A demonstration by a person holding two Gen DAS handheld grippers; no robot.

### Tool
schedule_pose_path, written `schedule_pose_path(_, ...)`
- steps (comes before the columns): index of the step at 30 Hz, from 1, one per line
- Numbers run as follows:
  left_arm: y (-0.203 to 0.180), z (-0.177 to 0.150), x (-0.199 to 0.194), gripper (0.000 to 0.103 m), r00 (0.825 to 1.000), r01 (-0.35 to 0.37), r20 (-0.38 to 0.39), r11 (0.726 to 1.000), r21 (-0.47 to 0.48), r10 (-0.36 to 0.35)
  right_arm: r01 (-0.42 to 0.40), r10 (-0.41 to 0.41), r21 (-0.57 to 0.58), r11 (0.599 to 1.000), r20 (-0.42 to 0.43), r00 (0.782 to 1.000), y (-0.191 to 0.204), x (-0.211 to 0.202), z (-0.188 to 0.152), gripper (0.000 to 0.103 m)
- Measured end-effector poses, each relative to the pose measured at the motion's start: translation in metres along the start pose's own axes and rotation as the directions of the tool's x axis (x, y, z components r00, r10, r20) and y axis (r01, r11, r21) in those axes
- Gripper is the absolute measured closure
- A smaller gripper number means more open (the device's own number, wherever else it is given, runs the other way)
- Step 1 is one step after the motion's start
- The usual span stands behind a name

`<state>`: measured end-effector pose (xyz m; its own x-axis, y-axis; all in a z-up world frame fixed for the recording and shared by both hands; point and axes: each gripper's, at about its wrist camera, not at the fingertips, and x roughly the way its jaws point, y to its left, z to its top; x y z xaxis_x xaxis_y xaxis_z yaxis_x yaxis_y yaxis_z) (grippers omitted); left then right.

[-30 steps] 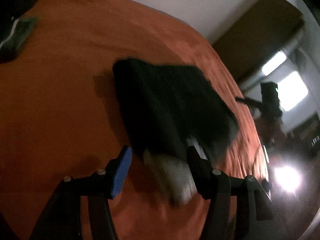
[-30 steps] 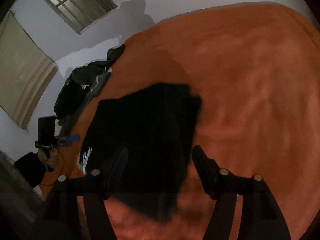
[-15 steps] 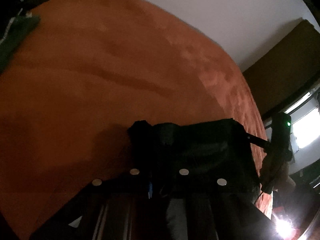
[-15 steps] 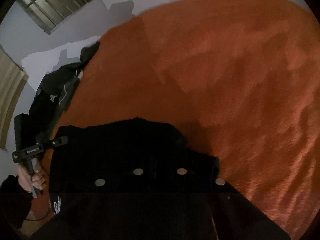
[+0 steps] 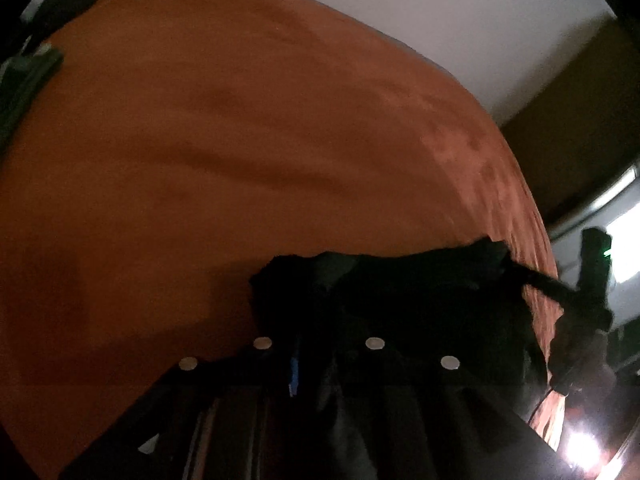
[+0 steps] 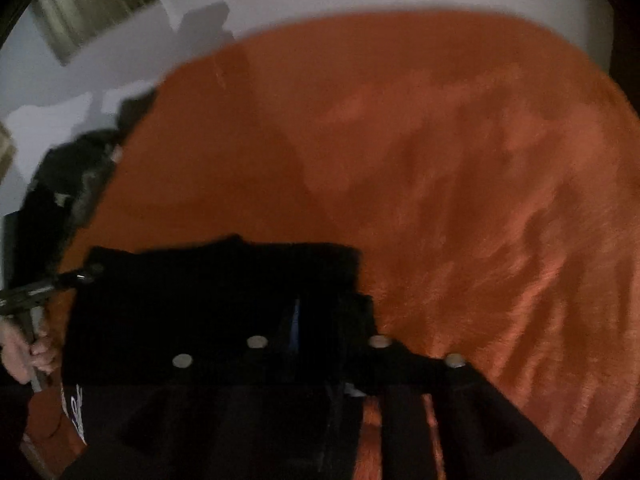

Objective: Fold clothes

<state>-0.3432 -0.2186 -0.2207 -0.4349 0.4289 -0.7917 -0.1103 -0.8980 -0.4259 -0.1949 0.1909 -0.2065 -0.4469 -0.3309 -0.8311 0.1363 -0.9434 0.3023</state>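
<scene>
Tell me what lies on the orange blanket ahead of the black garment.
Nothing visible: the orange blanket ahead of the black garment is bare. A dark pile of clothes sits off at its far left edge.

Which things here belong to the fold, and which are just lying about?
In the job:
- black garment
- left hand-held gripper, closed on the garment
- right hand-held gripper, closed on the garment
- orange bed cover, the folding surface

Lying about:
- pile of dark clothes at the far edge
- window
</scene>
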Motion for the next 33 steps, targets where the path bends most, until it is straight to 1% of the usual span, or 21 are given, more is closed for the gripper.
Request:
schedule_pose_path(1,0.002,0.0,-0.003,0.085,1.0,-0.005,0.009,1.0,0.0,0.005,-0.002,0.002,0.012,1.0,0.005,1.0,-0.002,-0.001,0.0,0.079)
schedule_pose_path(2,0.002,-0.002,-0.005,0.085,1.0,-0.016,0.014,1.0,0.008,0.016,0.002,-0.002,0.026,1.0,0.022,1.0,-0.004,-0.007,0.0,0.073)
schedule_pose_path(3,0.002,-0.003,-0.007,0.084,0.999,-0.028,0.017,0.999,0.017,0.028,0.005,-0.007,0.04,0.999,0.039,0.999,-0.005,-0.013,-0.001,0.052)
schedule_pose_path(4,0.001,-0.005,-0.008,0.08,0.999,-0.04,0.018,0.999,0.028,0.039,0.016,-0.02,0.058,0.998,0.06,0.998,-0.007,-0.021,-0.003,0.041)
schedule_pose_path(5,0.0,-0.007,-0.01,0.077,0.998,-0.057,0.026,0.998,0.034,0.056,0.033,-0.039,0.079,0.996,0.082,0.996,-0.009,-0.03,-0.006,0.034)
schedule_pose_path(6,0.0,-0.008,-0.012,0.074,0.997,-0.076,0.036,0.996,0.039,0.074,0.031,-0.04,0.098,0.995,0.09,0.995,-0.011,-0.039,-0.012,0.034)
schedule_pose_path(8,0.003,-0.011,-0.019,0.056,0.994,-0.102,0.046,0.995,0.006,0.101,0.006,-0.018,0.132,0.991,0.089,0.996,-0.016,-0.056,-0.025,0.034)
schedule_pose_path(10,0.007,-0.016,-0.029,0.048,0.995,-0.088,0.041,0.996,-0.034,0.089,-0.044,0.03,0.167,0.985,0.084,0.996,-0.021,-0.072,-0.045,0.034)
schedule_pose_path(13,0.013,-0.036,-0.054,0.047,0.998,-0.042,0.048,0.996,-0.083,0.046,-0.101,0.091,0.189,0.977,0.061,0.994,-0.019,-0.088,-0.085,0.034)
schedule_pose_path(14,0.012,-0.048,-0.063,0.046,0.998,-0.023,0.05,0.995,-0.095,0.028,-0.116,0.108,0.191,0.975,0.052,0.993,-0.017,-0.092,-0.098,0.034)
schedule_pose_path(16,0.01,-0.073,-0.082,0.044,0.998,0.015,0.054,0.993,-0.12,-0.009,-0.122,0.118,0.16,0.98,0.035,0.992,-0.01,-0.099,-0.121,0.04)
schedule_pose_path(18,0.004,-0.104,-0.093,0.044,0.999,0.037,0.025,0.991,-0.127,-0.034,-0.118,0.117,0.126,0.985,0.018,0.993,-0.005,-0.103,-0.139,0.043)
schedule_pose_path(20,-0.004,-0.135,-0.096,0.044,0.999,0.033,-0.021,0.992,-0.125,-0.036,-0.108,0.108,0.093,0.99,0.005,0.994,-0.002,-0.106,-0.151,0.044)
schedule_pose_path(23,-0.014,-0.169,-0.099,0.045,0.998,0.0,-0.057,0.993,-0.119,-0.007,-0.095,0.092,0.093,0.991,0.038,0.995,0.001,-0.118,-0.165,0.049)
schedule_pose_path(24,-0.016,-0.179,-0.103,0.047,0.999,-0.023,-0.04,0.992,-0.127,0.018,-0.091,0.087,0.092,0.992,0.053,0.995,0.003,-0.123,-0.171,0.059)
schedule_pose_path(25,-0.015,-0.184,-0.106,0.051,0.999,-0.031,-0.025,0.991,-0.134,0.028,-0.094,0.088,0.083,0.992,0.07,0.994,0.006,-0.127,-0.175,0.072)
schedule_pose_path(26,-0.015,-0.19,-0.107,0.056,1.0,-0.019,-0.022,0.99,-0.142,0.016,-0.096,0.09,0.071,0.993,0.077,0.993,0.008,-0.127,-0.177,0.077)
schedule_pose_path(27,-0.014,-0.194,-0.105,0.057,0.999,-0.003,-0.032,0.989,-0.151,-0.002,-0.102,0.098,0.063,0.993,0.064,0.993,0.01,-0.124,-0.178,0.079)
schedule_pose_path(30,-0.01,-0.194,-0.095,0.059,0.998,0.015,-0.062,0.984,-0.177,-0.026,-0.093,0.093,0.055,0.994,0.001,0.996,0.009,-0.105,-0.18,0.079)
schedule_pose_path(33,-0.012,-0.186,-0.088,0.059,0.994,0.078,-0.064,0.975,-0.208,-0.093,-0.131,0.134,0.073,0.989,-0.037,0.99,0.002,-0.087,-0.178,0.079)
